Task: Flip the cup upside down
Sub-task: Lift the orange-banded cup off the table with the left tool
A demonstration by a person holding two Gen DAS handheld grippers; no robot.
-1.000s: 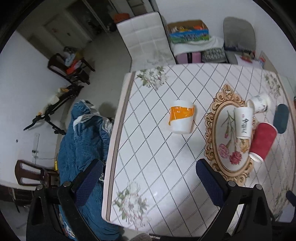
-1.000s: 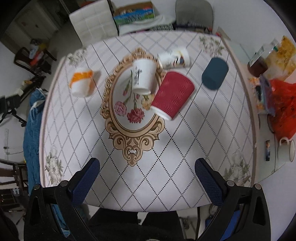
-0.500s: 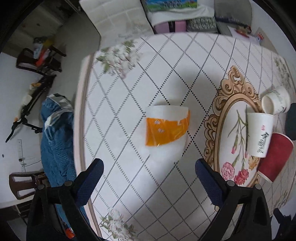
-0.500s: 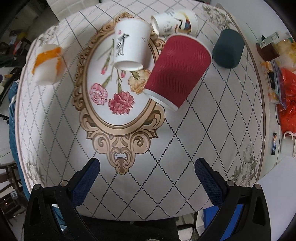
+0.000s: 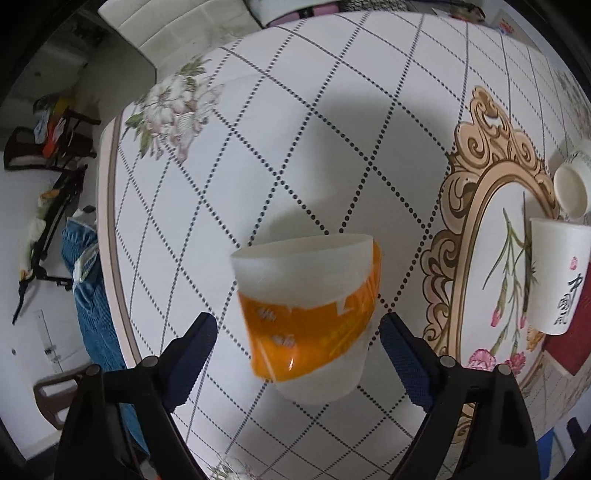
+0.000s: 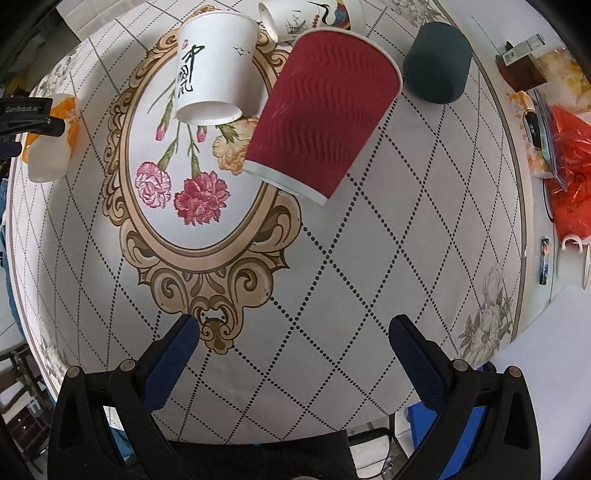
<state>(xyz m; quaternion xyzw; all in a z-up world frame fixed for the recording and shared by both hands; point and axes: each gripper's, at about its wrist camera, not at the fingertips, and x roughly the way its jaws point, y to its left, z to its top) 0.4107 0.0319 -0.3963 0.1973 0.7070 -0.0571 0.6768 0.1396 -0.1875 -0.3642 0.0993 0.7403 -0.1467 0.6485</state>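
While the left gripper (image 5: 297, 334) straddles the orange-banded cup (image 5: 308, 317), its jaws stand wide apart, a fingertip on either side with a visible gap to the cup wall; nothing is gripped. That cup stands near the left edge of the table (image 5: 332, 129), apparently upright with its wider rim uppermost, though fisheye distortion makes this uncertain. The right gripper (image 6: 291, 334) hangs over the near edge of the table, jaws wide and empty. A red cup (image 6: 325, 110), a lettered white cup (image 6: 214, 70), another white cup (image 6: 306, 16) and a dark green cup (image 6: 437, 61) sit toward the far edge. Judged progress: approach complete; closing, lifting, inverting and setting down all remain.
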